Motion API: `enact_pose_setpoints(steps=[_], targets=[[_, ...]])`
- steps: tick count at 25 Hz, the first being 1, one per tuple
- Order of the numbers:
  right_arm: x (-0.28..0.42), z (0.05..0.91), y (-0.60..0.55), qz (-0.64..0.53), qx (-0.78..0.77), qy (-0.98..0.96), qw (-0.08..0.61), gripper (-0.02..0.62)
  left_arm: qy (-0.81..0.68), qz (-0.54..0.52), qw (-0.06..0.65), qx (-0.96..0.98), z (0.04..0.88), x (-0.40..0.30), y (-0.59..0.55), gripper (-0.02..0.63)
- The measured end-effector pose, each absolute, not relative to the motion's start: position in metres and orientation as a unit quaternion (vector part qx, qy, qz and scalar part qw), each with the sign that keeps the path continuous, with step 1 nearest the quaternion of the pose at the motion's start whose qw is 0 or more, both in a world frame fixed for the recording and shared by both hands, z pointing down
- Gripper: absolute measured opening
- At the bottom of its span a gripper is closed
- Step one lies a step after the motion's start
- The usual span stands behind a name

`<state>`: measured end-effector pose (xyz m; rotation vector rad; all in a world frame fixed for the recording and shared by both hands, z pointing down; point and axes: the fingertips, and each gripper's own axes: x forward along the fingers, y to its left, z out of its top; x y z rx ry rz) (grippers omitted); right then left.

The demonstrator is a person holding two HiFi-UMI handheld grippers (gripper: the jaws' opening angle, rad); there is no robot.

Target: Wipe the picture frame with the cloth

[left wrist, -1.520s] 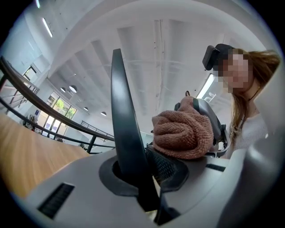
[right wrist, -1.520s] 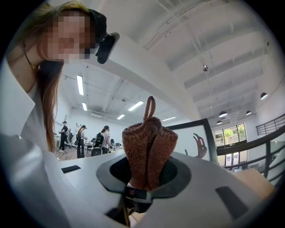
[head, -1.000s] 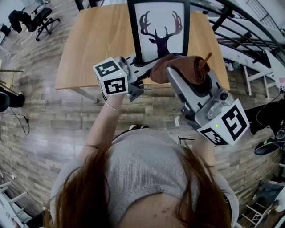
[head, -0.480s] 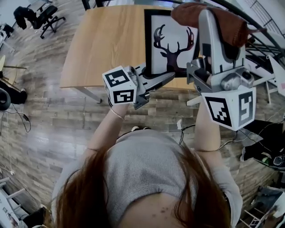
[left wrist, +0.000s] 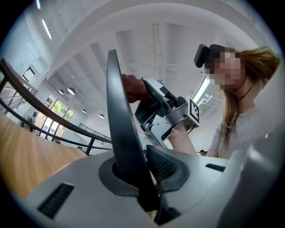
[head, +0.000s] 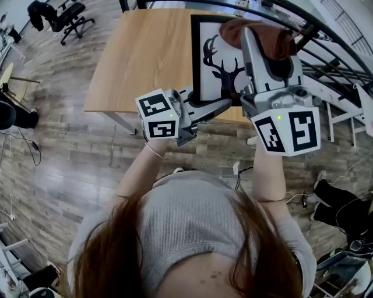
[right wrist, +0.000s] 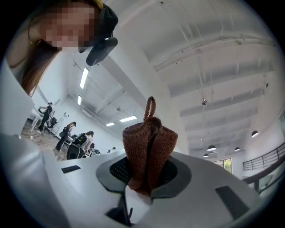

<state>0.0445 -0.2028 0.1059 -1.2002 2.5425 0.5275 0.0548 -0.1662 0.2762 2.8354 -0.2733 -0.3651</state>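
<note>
My right gripper (head: 262, 35) has swung up with the cloth (head: 233, 32). A second ago the cloth sat bunched at the bottom edge of the picture frame (head: 205, 87), just beside the left gripper (head: 221, 106). Now it lies over the frame's upper right, hiding one antler of the deer (head: 226, 70). Half a second ago it was higher, past the top corner. The gripper has rolled, so its marker cube (head: 287, 131) shows other faces.

In the upper middle of the head view, the picture frame (head: 201, 87) hides the right part of the table (head: 145, 58). The left gripper (head: 221, 106) meets its lower edge. The right gripper (head: 255, 35), with the cloth (head: 281, 43), overlaps its upper right corner. A chair (head: 61, 13) stands at upper left.
</note>
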Motion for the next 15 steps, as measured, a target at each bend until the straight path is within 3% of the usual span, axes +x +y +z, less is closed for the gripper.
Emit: enact_pose_setpoints(steps=[15], targets=[[0.046,0.133,-0.195,0.144,-0.421,0.887,0.124,0.097,-0.085,-0.123,0.136,0.979,0.278,0.055,-0.166,0.068]])
